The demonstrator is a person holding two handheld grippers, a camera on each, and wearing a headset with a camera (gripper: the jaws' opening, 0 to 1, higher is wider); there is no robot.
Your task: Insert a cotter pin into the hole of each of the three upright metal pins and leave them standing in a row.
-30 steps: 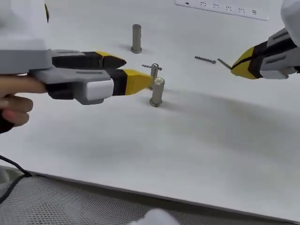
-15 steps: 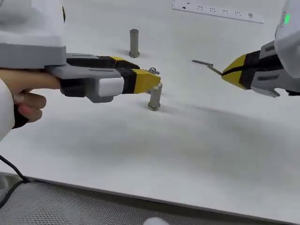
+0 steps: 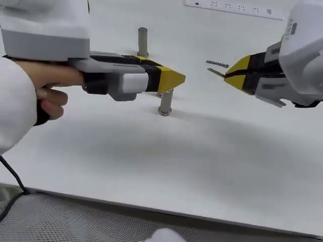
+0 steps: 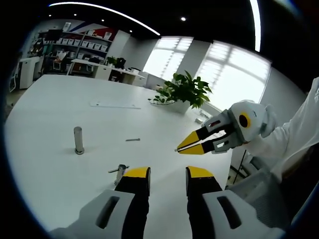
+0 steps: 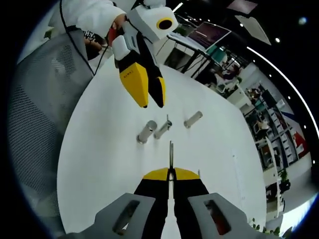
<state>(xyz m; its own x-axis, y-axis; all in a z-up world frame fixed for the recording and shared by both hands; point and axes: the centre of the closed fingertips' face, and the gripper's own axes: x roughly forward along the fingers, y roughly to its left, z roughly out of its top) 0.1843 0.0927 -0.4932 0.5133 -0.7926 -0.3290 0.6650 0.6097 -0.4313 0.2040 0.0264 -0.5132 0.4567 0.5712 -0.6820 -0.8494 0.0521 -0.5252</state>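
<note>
Three upright metal pins stand on the white table: a far one, a near one, and a middle one with a cotter pin through its head. In the right gripper view they lie in a row. My left gripper hovers over the near pins, open and empty. My right gripper is shut on a cotter pin, to the right of the pins and pointing at them. A loose cotter pin lies on the table.
A white power strip lies at the table's far edge. The table's front edge runs along the bottom, with grey mesh below it. Bare tabletop spreads in front of the pins.
My left gripper has moved right, over the near pins. My right gripper has carried its cotter pin leftward, closer to the pins.
</note>
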